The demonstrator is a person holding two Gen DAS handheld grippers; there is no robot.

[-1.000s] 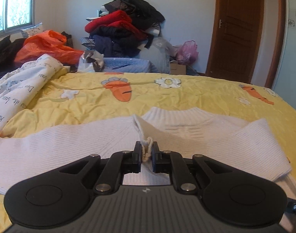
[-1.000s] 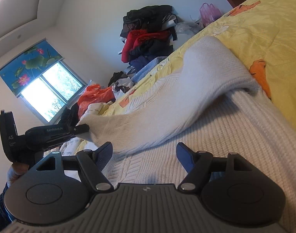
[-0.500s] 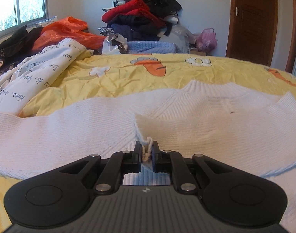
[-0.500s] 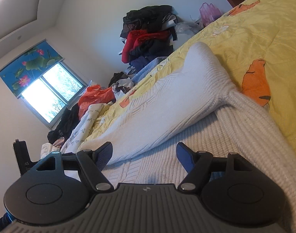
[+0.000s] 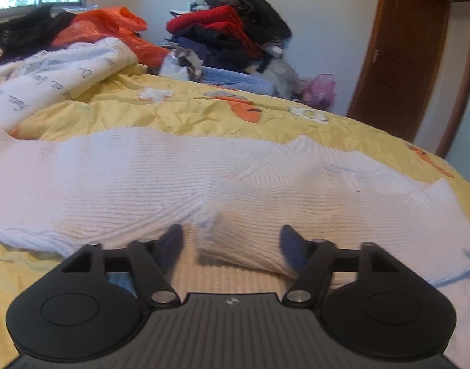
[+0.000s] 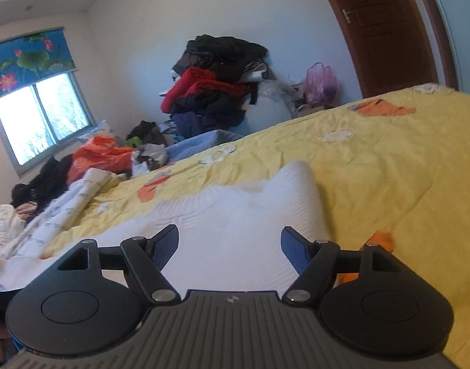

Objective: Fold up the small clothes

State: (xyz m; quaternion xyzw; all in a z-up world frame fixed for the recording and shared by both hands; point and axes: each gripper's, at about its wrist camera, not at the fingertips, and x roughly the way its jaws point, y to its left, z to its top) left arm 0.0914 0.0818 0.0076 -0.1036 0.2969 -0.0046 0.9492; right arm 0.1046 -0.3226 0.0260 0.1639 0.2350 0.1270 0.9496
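The white knitted sweater [image 5: 204, 178] lies flat on the yellow bedspread [image 5: 204, 113], spread wide across the left wrist view, with one sleeve folded in across the body so that its cuff end [image 5: 235, 246] rests just ahead of the left gripper [image 5: 231, 240]. That gripper's fingers stand wide apart and hold nothing; the cuff lies between them, though blur along its edge makes it hard to say whether either finger touches the knit. The sweater's left end runs out of the picture, and its near hem is hidden behind the gripper body.

In the right wrist view the sweater [image 6: 235, 215] shows as a pale, overexposed shape whose ribbing is barely readable; its far end rises in a rounded fold [image 6: 296, 175]. The right gripper [image 6: 230, 246] hangs over it with fingers wide and empty, and the gripper body covers the cloth nearest the camera.

Beyond the bedspread lie a white printed quilt [image 5: 50, 83], an orange bag [image 5: 105, 27] and a heap of dark and red clothes [image 5: 231, 27] against the wall. A pink bag [image 6: 321, 83] sits beside the brown door [image 6: 385, 30], which is cut off at the top. The window [image 6: 41, 120] is blown out by daylight under a flowered blind [image 6: 28, 58].
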